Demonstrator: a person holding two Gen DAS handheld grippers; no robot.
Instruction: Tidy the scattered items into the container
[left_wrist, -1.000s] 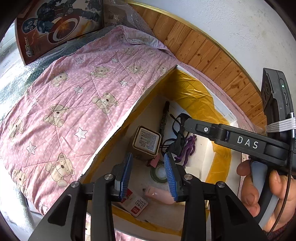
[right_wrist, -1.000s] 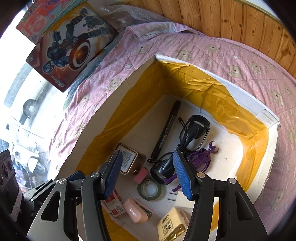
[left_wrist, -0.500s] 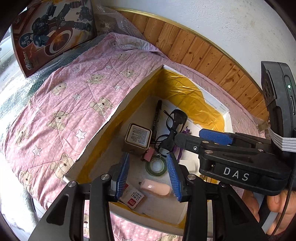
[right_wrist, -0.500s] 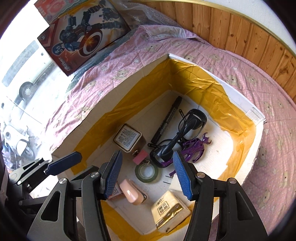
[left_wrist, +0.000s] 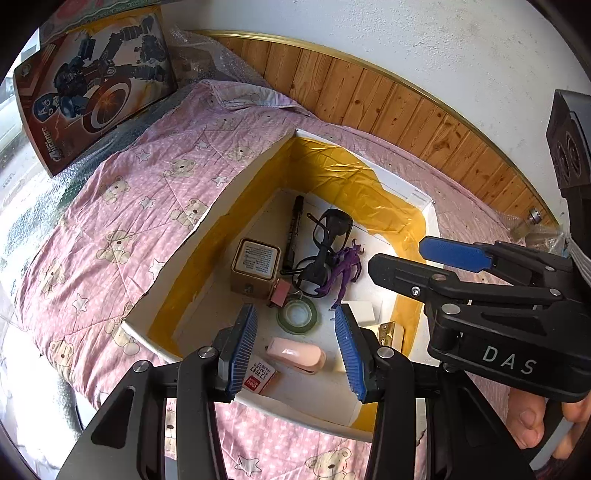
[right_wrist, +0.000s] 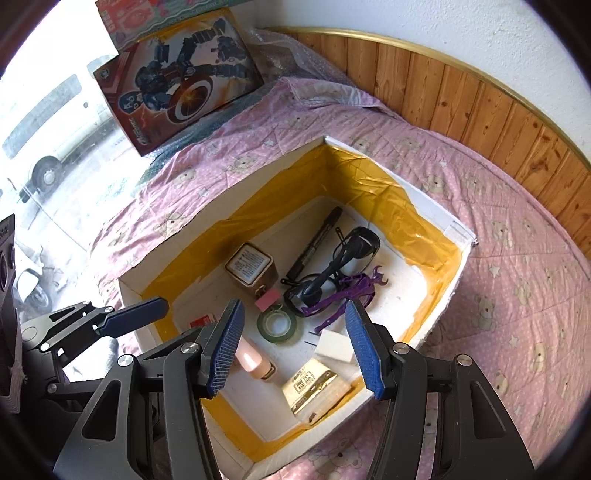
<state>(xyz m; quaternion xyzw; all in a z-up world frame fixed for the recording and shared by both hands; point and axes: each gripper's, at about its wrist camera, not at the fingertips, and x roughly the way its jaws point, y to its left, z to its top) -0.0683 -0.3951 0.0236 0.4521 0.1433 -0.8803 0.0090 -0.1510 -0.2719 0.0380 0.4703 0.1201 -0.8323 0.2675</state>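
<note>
A pink quilt (left_wrist: 122, 206) printed with bears and stars covers the surface, filling the view from nine o'clock down to six. At eleven o'clock a toy box (left_wrist: 92, 99) showing a dark armoured figure with a round shield leans against the wall, resting on bubble wrap (left_wrist: 44, 192) that runs along the quilt's nine o'clock edge. Wooden panelling (left_wrist: 388, 107) with a gold trim strip sweeps from twelve to three o'clock beneath a white plaster wall (left_wrist: 424, 40). In the right wrist view, a white van (right_wrist: 48, 144) shows through the window at nine o'clock.
</note>
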